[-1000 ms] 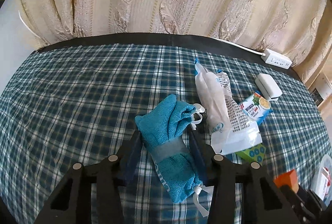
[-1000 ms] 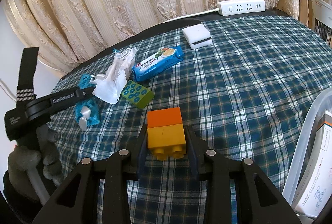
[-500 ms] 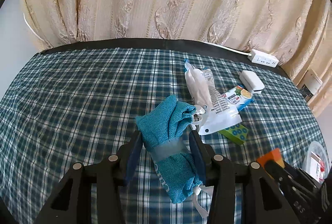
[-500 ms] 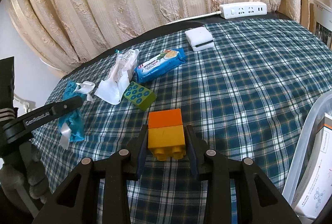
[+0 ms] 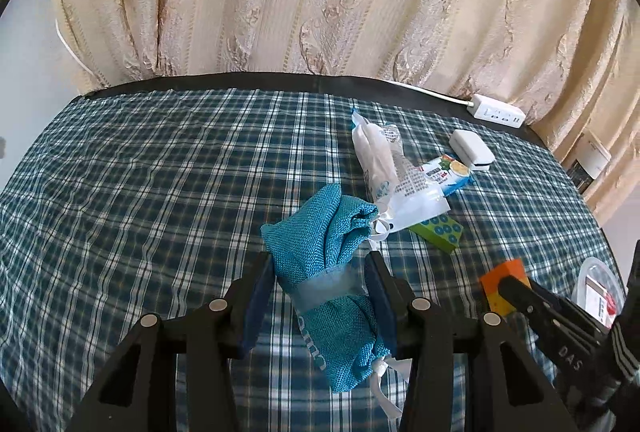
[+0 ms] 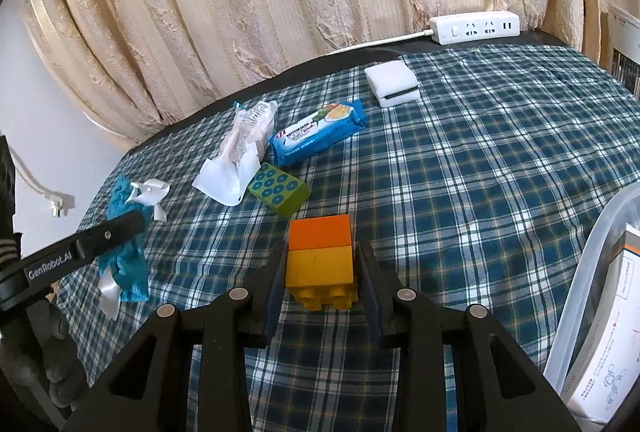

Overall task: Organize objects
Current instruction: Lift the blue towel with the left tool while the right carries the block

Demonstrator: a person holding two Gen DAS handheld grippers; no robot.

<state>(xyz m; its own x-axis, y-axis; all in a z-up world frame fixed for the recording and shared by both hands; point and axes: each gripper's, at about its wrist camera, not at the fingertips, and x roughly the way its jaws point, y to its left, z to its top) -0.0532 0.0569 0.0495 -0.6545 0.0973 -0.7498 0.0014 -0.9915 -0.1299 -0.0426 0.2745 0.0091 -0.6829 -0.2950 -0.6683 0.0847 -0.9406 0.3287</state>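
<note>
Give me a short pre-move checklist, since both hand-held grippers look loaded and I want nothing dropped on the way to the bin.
1. Left hand-held gripper clamped on the teal pouch: ok.
2. Pouch ribbons hanging loose below the jaws, might snag: not ok.
3. Right hand-held gripper clamped on the orange-and-yellow block: ok.
4. Clear bin within view at the right: ok.
5. Free room inside the bin: cannot tell; a white box already sits in it.
6. Green block, blue snack packet and white wrapper left on the plaid cloth: not ok.

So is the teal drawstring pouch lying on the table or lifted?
Lifted: left tongs clamp the teal pouch, its ends hanging free.
</note>
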